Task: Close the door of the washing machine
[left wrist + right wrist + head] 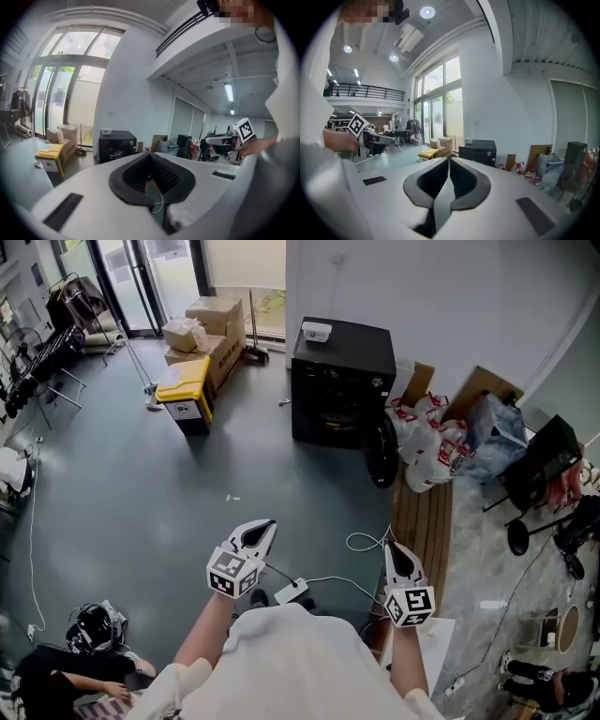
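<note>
A black washing machine [342, 381] stands against the white wall across the room, with a small white object on top. Its round door [380, 452] hangs open, swung out to the machine's right side. Both grippers are held far back from it, near my body, pointing toward it. My left gripper [258, 533] is shut with nothing in it, and my right gripper [400, 557] is shut and empty too. The machine shows small beyond the closed jaws in the left gripper view [117, 144] and in the right gripper view [478, 152].
A yellow bin [186, 390] and cardboard boxes [211, 329] stand left of the machine. Red-and-white bags [427, 442] and a black chair [539, 465] crowd its right. A power strip with white cable [292, 591] lies on the floor near my feet. A person [56, 681] sits at lower left.
</note>
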`<act>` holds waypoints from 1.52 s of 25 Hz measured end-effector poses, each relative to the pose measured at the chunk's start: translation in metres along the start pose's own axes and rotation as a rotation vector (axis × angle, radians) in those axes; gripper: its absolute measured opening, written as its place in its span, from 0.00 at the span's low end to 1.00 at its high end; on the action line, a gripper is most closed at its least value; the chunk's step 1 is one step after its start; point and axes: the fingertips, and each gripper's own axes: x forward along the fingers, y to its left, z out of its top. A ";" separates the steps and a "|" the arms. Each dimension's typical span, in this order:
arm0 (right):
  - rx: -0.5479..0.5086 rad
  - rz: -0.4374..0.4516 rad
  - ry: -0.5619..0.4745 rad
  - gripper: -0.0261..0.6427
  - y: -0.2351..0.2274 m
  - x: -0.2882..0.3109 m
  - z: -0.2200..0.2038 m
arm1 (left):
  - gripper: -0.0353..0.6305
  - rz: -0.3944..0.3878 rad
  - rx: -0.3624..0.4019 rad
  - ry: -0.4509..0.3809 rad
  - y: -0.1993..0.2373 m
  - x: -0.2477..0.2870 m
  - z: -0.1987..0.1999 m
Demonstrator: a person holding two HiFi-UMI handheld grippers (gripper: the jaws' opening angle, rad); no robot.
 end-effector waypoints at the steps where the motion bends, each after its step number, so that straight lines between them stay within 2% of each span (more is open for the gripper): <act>1: -0.001 0.004 -0.002 0.10 -0.001 -0.001 0.000 | 0.06 0.004 -0.004 0.002 -0.002 0.000 -0.001; 8: -0.014 0.067 0.013 0.10 -0.007 -0.002 -0.013 | 0.07 0.039 -0.038 0.012 -0.011 0.007 -0.013; 17: 0.007 0.047 0.026 0.10 -0.030 -0.003 -0.023 | 0.07 0.052 -0.047 0.027 -0.019 0.019 -0.020; 22: 0.018 0.038 0.031 0.20 -0.043 0.005 -0.023 | 0.07 0.046 -0.044 0.042 -0.014 0.033 -0.020; 31: 0.050 -0.013 0.048 0.23 -0.045 0.052 -0.022 | 0.06 -0.003 -0.055 0.059 0.029 0.065 -0.018; 38: 0.063 -0.074 0.084 0.23 -0.046 0.113 -0.012 | 0.07 -0.075 -0.058 0.076 0.093 0.110 -0.001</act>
